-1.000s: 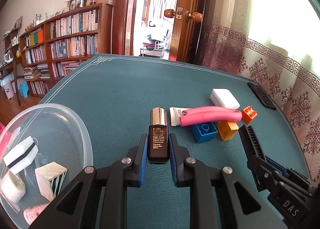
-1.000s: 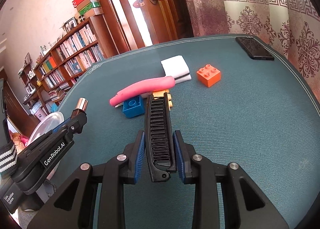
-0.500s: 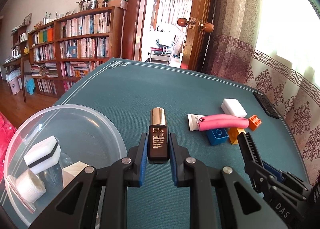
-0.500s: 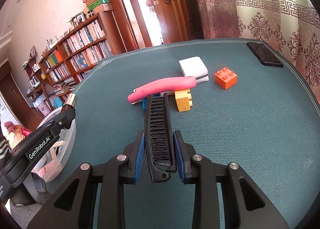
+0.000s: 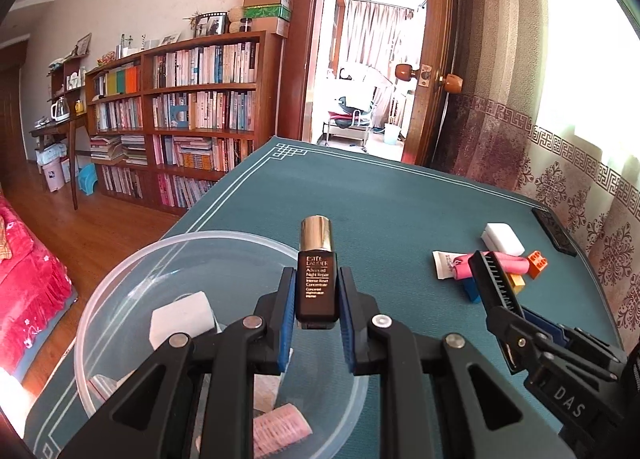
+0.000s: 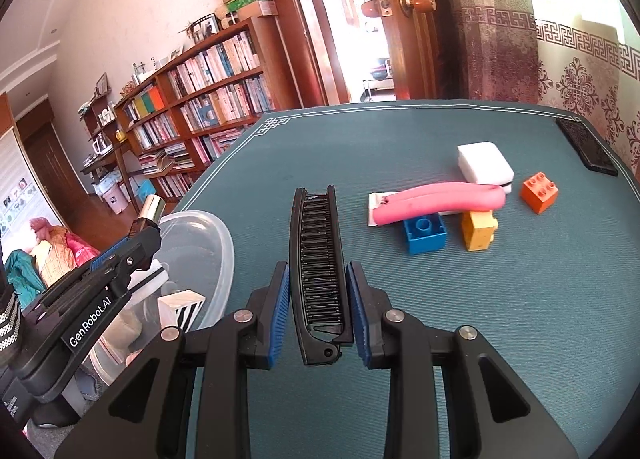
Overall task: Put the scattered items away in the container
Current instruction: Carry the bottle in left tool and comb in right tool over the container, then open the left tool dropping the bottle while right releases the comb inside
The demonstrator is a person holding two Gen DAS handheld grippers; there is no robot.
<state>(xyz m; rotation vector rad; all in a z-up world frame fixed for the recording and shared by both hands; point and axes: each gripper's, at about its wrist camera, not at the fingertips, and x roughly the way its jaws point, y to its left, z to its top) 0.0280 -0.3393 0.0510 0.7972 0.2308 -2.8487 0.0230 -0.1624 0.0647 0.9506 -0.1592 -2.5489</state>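
My left gripper (image 5: 317, 301) is shut on a dark serum bottle (image 5: 316, 279) with a gold cap, held over the near right part of the clear plastic bowl (image 5: 120, 279). The bowl holds a white sponge (image 5: 182, 317), a pink hair roller (image 5: 280, 427) and a striped block (image 6: 182, 307). To its right, my right gripper (image 6: 318, 301) is shut on a black folding comb (image 6: 318, 259) above the table. Further right lie a long pink roller (image 6: 436, 201), a white tube (image 6: 376, 207), a blue brick (image 6: 424, 235), a yellow brick (image 6: 478, 229), an orange brick (image 6: 539, 192) and a white sponge (image 6: 484, 161).
The table has a teal cloth (image 6: 480, 319) with a white border. A black phone (image 6: 586, 151) lies at its far right edge by the curtain. Bookshelves (image 5: 192, 99) and an open door (image 5: 368, 71) stand beyond the table. A red sofa (image 5: 24, 291) sits to the left.
Both grippers have moved left toward the bowl with their loads. The bottle now hangs over the bowl, and the comb has left the pile of bricks.
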